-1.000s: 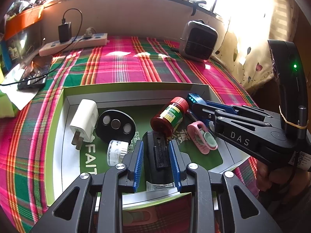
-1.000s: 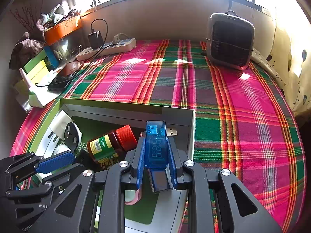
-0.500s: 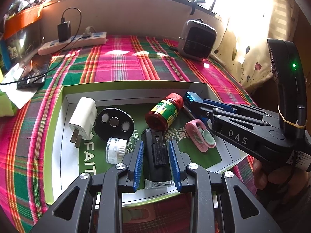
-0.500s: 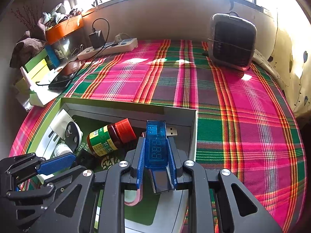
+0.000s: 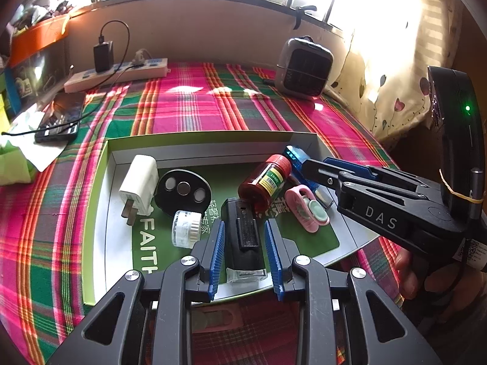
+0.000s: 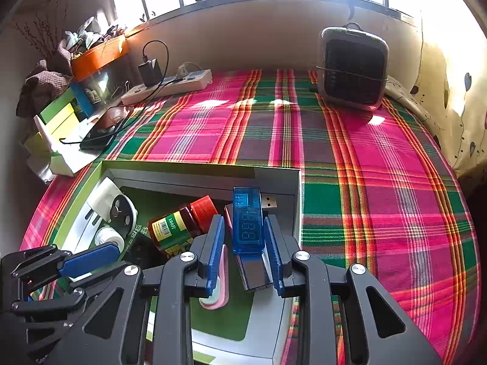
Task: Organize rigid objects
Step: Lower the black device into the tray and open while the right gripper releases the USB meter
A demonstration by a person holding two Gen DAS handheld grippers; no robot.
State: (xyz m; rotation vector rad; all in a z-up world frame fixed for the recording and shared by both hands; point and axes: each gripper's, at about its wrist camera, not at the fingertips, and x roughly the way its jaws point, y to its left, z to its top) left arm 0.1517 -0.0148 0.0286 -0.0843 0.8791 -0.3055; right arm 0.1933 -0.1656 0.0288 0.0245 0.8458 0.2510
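1. Box (image 5: pixel 210 147), open-topped with grey walls and a green liner, sits on the plaid cloth (image 5: pixel 194 109); a small heater (image 5: pixel 304 71) and a power strip (image 5: pixel 118 76) stand well behind it.
2. Left gripper (image 5: pixel 245 257) straddles a black block (image 5: pixel 243 237) lying at the box's near edge. Blue pads stand clear of both sides, so nothing is clamped.
3. Right gripper (image 6: pixel 245 251) is at the box's right end, near the wall. Its jaws are opening, with the blue USB meter (image 6: pixel 248 222) between them, plug end pointing away; gaps show on both sides.
4. Brown bottle (image 5: pixel 264 184) with a red cap lies on its side mid-box, just beside the meter.
5. White plug adapter (image 5: pixel 138 184) lies at the left end, next to a black disc (image 5: pixel 182 191) (three round inserts in it).
6. Pink clip (image 5: pixel 307 210) lies right of the bottle.
7. White roll (image 5: pixel 185 228) lies just left of the black block.
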